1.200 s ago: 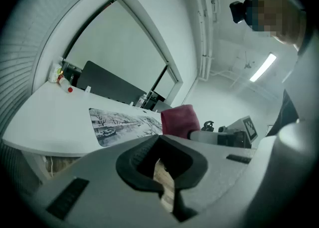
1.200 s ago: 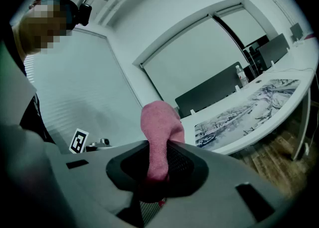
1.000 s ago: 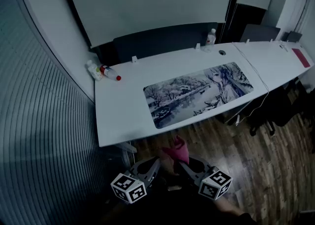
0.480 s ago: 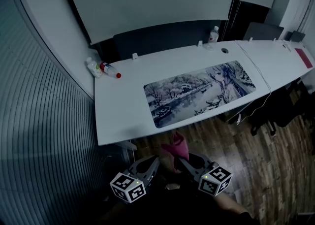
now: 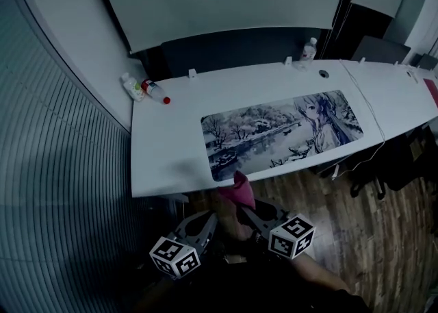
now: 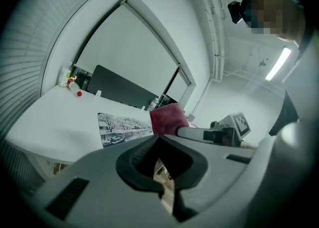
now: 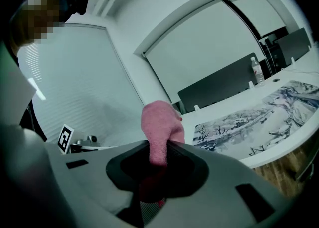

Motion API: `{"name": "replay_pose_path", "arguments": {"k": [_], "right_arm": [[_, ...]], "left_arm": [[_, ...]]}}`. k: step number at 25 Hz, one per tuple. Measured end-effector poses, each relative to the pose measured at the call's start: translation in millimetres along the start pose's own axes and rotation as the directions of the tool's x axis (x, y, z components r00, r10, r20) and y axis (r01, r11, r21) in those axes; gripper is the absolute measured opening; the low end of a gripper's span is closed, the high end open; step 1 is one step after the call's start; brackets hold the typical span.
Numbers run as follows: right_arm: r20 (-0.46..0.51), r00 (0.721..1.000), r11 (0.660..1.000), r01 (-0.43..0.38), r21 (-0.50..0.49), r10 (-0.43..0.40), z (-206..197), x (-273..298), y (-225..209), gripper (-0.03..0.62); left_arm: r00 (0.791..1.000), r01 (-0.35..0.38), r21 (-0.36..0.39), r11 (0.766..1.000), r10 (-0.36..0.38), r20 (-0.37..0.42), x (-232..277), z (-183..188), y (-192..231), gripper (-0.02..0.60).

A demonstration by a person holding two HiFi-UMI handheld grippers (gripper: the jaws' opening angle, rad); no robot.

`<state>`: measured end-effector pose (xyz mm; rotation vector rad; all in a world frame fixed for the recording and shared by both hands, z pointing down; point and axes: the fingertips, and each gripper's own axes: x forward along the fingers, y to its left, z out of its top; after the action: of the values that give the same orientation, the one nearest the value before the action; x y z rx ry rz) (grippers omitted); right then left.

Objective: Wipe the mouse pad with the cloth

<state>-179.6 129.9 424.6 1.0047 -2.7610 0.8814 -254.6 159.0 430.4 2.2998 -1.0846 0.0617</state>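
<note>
A long mouse pad (image 5: 280, 133) printed with a winter scene and a drawn figure lies on the white desk (image 5: 164, 154); it also shows in both gripper views (image 6: 122, 124) (image 7: 254, 117). My right gripper (image 5: 245, 210) (image 7: 159, 144) is shut on a pink cloth (image 5: 237, 192) (image 7: 159, 129), which sticks up out of its jaws just below the desk's front edge. My left gripper (image 5: 211, 218) (image 6: 158, 139) is beside it, jaws together with nothing between them. Both grippers are held in front of the desk, off the pad.
Two bottles (image 5: 156, 91) (image 5: 131, 85) lie at the desk's back left and another bottle (image 5: 309, 49) stands at the back. A dark panel (image 5: 233, 48) runs behind the desk. A slatted wall (image 5: 55, 168) is on the left; a second desk (image 5: 400, 92) and chairs (image 5: 397, 161) on the right.
Both grippers and the cloth have come nearer to the desk's front edge. The cloth now reaches the edge below the pad's left end. Both gripper states look unchanged.
</note>
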Motion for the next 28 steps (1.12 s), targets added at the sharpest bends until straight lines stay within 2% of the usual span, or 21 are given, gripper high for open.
{"name": "replay_pose_path", "arguments": {"k": [10, 19, 28], "right_arm": [[-0.103, 0.989, 0.995, -0.103, -0.007, 0.102, -2, 31, -38, 0.086], [-0.151, 0.969, 0.981, -0.196, -0.001, 0.193, -4, 34, -60, 0.086], [-0.205, 0.958, 0.979, -0.204, 0.006, 0.201, -19, 49, -76, 0.086]], "left_arm": [[0.988, -0.149, -0.022, 0.989, 0.15, 0.044, 27, 2, 2, 0.005], [0.953, -0.287, -0.048, 0.957, 0.29, 0.092, 48, -4, -8, 0.005], [0.934, -0.348, -0.05, 0.936, 0.351, 0.071, 54, -11, -14, 0.005]]}}
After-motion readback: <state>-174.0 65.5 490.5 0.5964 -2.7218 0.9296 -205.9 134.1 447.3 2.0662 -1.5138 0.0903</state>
